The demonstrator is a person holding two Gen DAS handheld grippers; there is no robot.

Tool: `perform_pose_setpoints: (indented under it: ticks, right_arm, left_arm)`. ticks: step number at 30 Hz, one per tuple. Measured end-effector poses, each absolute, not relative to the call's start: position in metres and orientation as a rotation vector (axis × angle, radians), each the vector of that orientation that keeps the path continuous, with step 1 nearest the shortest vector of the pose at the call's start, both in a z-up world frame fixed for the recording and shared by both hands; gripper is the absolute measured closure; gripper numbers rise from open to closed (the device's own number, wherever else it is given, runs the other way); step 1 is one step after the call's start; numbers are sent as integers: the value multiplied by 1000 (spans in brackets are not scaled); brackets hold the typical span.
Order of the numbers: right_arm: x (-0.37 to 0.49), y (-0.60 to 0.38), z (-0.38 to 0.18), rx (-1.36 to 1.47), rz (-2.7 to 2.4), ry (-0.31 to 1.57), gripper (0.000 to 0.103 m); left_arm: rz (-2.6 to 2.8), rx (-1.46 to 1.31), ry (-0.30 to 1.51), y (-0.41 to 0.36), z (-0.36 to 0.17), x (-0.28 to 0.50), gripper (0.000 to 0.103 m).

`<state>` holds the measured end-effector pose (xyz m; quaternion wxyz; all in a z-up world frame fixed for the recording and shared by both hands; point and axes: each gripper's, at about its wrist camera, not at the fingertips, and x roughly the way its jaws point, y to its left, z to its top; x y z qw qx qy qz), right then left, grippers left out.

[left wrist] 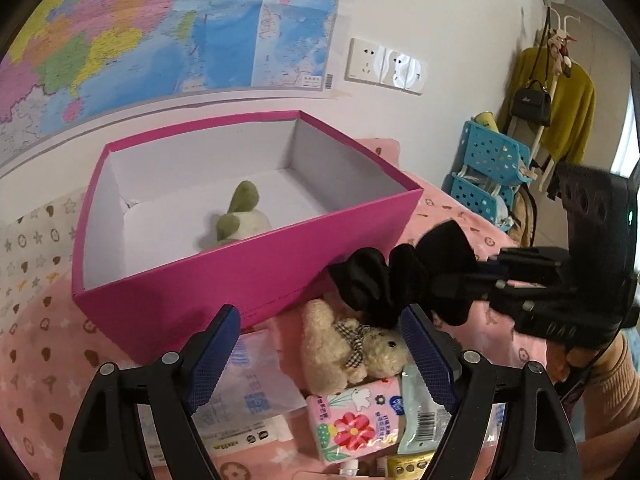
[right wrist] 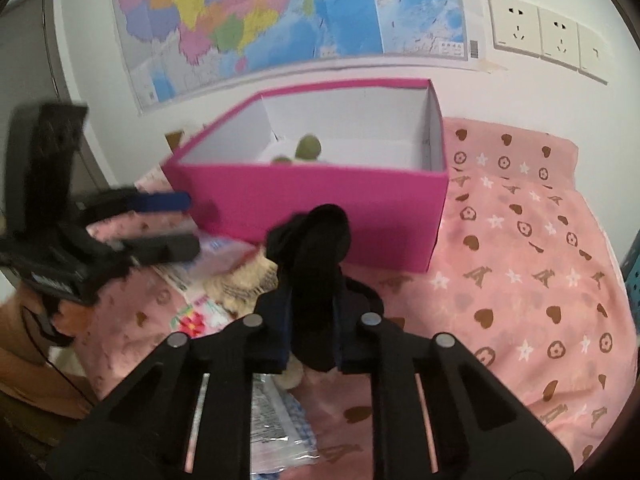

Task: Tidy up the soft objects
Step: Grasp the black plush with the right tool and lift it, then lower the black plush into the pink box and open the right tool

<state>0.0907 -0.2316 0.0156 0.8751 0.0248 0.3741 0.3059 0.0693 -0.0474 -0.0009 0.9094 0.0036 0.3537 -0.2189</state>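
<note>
Pinching a black velvet scrunchie (right wrist: 316, 264) between pressed-together pads, the right tongs (right wrist: 312, 344) are holding it aloft at the centre of the right wrist frame, apparently for dropping into the open pink cardboard box (left wrist: 240, 276) behind, where a green-and-white plush toy (left wrist: 240, 220) is already lying. The left tongs (left wrist: 320, 356) are hovering spread and empty over a cream fuzzy teddy bear (left wrist: 348, 344) at lower centre on the pink patterned bed sheet (right wrist: 520, 280), probably next. The scrunchie is looking ruffled, limp and bunched.
</note>
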Motion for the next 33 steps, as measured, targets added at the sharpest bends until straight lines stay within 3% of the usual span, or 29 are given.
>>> perform_pose_setpoints:
  ticks: [13, 17, 19, 26, 33]
  right_arm:
    - [84, -240, 73, 150, 762, 669, 89]
    - [89, -231, 97, 114, 790, 617, 89]
    - [95, -228, 107, 107, 805, 593, 89]
    - [125, -220, 128, 115, 827, 557, 89]
    - [166, -217, 114, 169, 826, 610, 89]
  left_arm:
    - [-664, -27, 717, -76, 16, 72, 20]
    - [-703, -35, 682, -81, 30, 77, 39]
    - [-709, -22, 657, -84, 40, 77, 44]
    - [-671, 30, 570, -86, 75, 92, 52]
    - [-606, 54, 601, -86, 77, 123, 55]
